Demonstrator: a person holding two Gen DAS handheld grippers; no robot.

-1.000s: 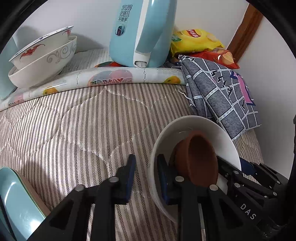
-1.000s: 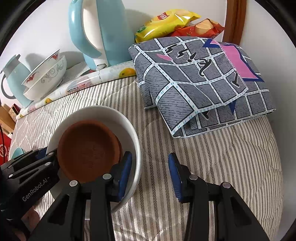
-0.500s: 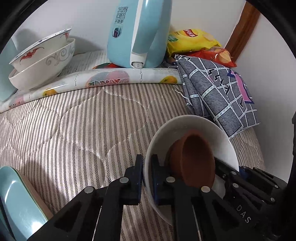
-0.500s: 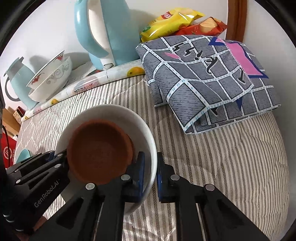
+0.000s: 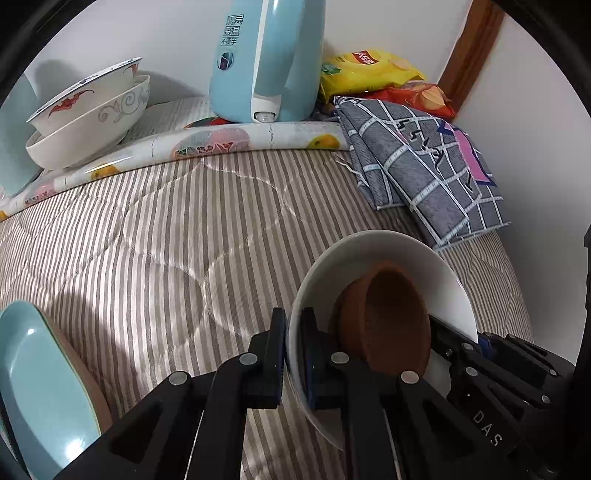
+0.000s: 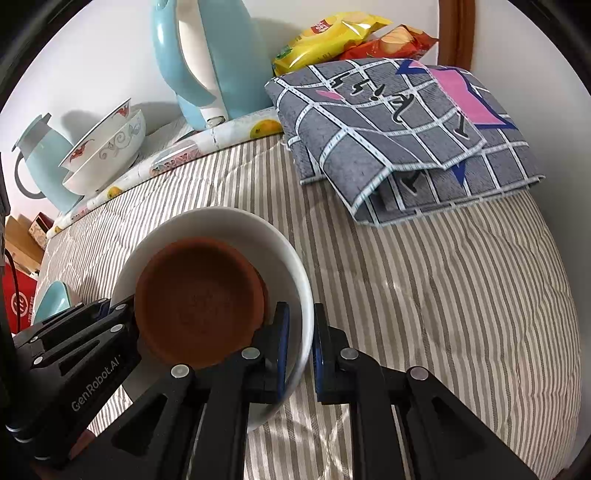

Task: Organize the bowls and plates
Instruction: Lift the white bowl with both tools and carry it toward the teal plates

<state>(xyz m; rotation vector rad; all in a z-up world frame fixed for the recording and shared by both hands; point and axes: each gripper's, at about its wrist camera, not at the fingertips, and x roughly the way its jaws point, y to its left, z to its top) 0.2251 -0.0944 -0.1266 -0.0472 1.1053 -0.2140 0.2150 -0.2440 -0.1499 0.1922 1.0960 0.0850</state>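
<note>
A white bowl (image 5: 373,254) (image 6: 221,225) holds a smaller brown bowl (image 5: 388,317) (image 6: 199,302) and is held above the striped bedding. My left gripper (image 5: 293,347) is shut on the white bowl's left rim. My right gripper (image 6: 301,339) is shut on its right rim, opposite. Each gripper shows in the other's view. Two patterned white bowls (image 5: 88,114) (image 6: 107,147) are stacked at the back left. A light blue plate (image 5: 33,384) lies at the lower left of the left wrist view.
A light blue kettle (image 5: 266,59) (image 6: 207,62) stands at the back on a rolled fruit-print mat (image 5: 207,144). A folded grey checked cloth (image 6: 406,125) and snack bags (image 6: 332,33) lie at the back right. A blue jug (image 6: 44,162) stands far left.
Both grippers closed from open onto the white bowl's rim, one on each side. The bowl with the brown bowl inside has lifted slightly.
</note>
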